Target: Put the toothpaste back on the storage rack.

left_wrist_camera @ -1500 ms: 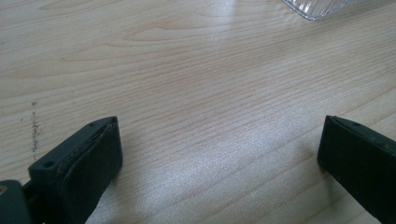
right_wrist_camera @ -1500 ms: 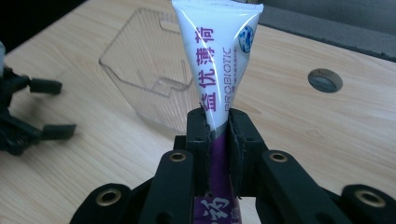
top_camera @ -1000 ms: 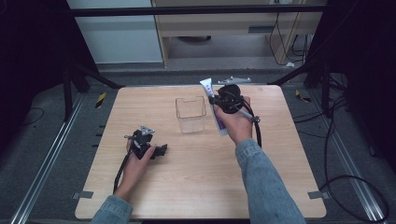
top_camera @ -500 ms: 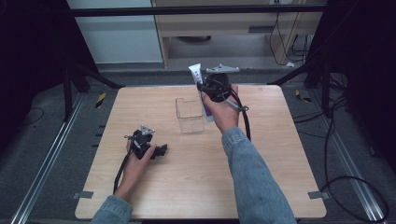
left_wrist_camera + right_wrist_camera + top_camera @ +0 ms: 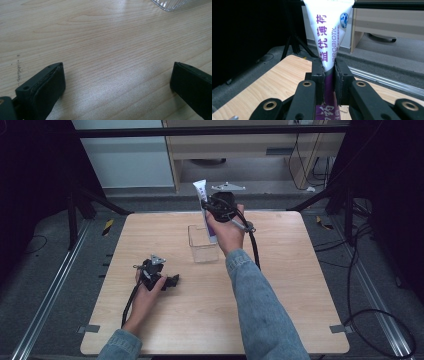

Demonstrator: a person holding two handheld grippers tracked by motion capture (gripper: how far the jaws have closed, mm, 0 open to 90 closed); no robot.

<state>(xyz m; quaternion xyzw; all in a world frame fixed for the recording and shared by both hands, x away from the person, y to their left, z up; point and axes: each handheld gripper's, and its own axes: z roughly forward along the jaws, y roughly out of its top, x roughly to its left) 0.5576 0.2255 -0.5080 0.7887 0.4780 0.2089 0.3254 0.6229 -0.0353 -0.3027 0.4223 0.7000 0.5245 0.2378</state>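
A pale wooden table (image 5: 280, 310) is set on grey carpet, flanked by metal rails (dark stands behind). A clear box (image 5: 202, 245) is placed near its middle. Above it, a white-and-purple tube (image 5: 329, 37) is clamped upright between the right gripper (image 5: 329, 75)'s closed-in jaws, while the left gripper (image 5: 117, 82) is rested wide open, nothing held.

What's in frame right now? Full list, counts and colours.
tube: 1, white with purple print, clamped in the right gripper, raised above the box
box: 1, clear plastic, mid-table, nothing visible in it
table: 1, light wood, centre of the high view
rails: 2, metal, on the floor either side of the table
cabinet: 1, beige, beyond the table
left gripper: 1, black, open, resting on the table at front left
right gripper: 1, black, shut on the tube
sleeves: 2, blue denim, entering from the bottom
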